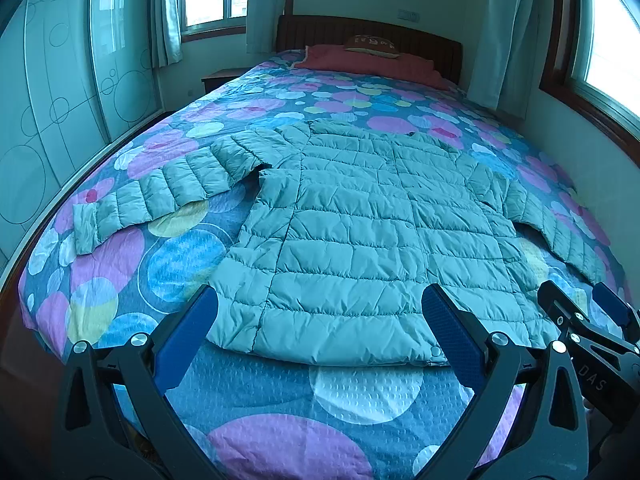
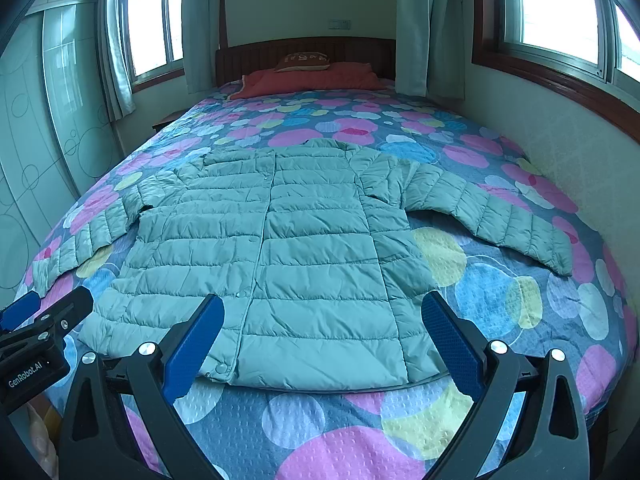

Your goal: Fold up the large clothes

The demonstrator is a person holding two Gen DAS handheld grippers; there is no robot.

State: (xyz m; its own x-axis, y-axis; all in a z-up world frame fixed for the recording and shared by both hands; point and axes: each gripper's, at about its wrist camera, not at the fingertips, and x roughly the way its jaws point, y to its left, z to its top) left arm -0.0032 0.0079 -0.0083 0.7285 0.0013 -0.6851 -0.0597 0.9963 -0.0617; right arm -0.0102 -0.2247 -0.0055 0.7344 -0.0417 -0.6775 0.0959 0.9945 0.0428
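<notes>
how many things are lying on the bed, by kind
Pale green quilted puffer jacket, spread flat with sleeves out: 1
Red folded blanket at the headboard end: 1
Brown printed pillow on top of the blanket: 1
Total: 3

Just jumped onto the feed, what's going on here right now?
A person holds a hand-held gripper in each hand at the foot of a bed. A pale green puffer jacket lies flat on the patterned bedspread, front up, both sleeves spread out sideways. The left hand-held gripper and right hand-held gripper are open near the hem, holding nothing. No fold is made yet.
</notes>
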